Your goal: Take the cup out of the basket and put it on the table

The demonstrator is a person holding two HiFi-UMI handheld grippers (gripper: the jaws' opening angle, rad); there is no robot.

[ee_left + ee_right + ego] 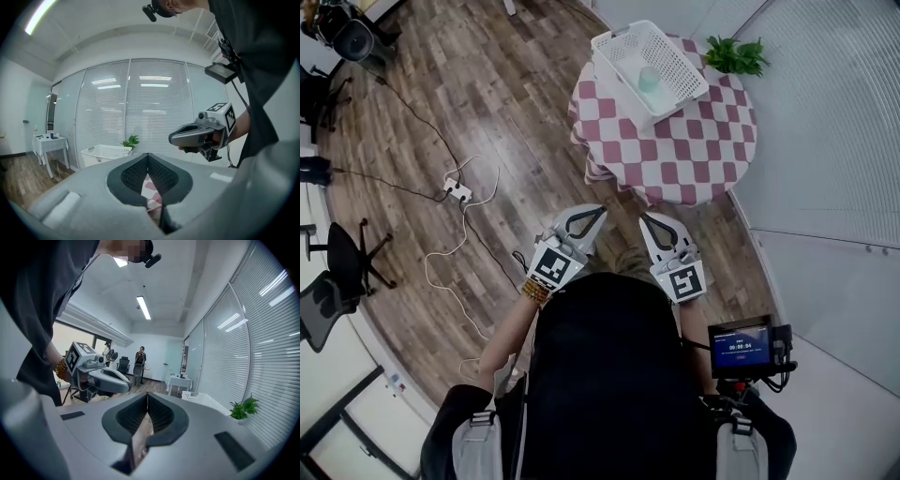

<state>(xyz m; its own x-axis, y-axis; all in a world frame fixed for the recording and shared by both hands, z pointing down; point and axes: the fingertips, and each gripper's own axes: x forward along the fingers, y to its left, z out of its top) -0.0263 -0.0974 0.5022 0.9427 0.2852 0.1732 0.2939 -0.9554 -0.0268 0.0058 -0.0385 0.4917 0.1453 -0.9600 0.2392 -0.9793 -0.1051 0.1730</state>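
Where the wood floor (487, 84) runs out at the far left, black office chairs (323, 295) stand, and a white cable (427, 272) loops away from a power strip (457, 190) lying on the boards. Both are well apart from the surface and off to the side of the way to it. Next comes the left gripper (594, 215), held low in front of the person's body, its fingers closed tip to tip with nothing between them. Just beside it the right gripper (648, 221) is the same: fingers pressed together, empty. Both point toward a round surface (694, 150) draped in a pink-and-white checked cloth, with a strip of bare floor between it and the fingertips. On the far part of that surface sits a white slatted basket (623, 42). The pale green cup (649, 79) is inside it, walled round by the basket's sides. To the right of the basket a small green plant (736, 56) stands near the rim. Lower right, a small lit screen (741, 345) sits at the person's side, and a glass wall with blinds (825, 122) closes the scene — just beyond the surface.
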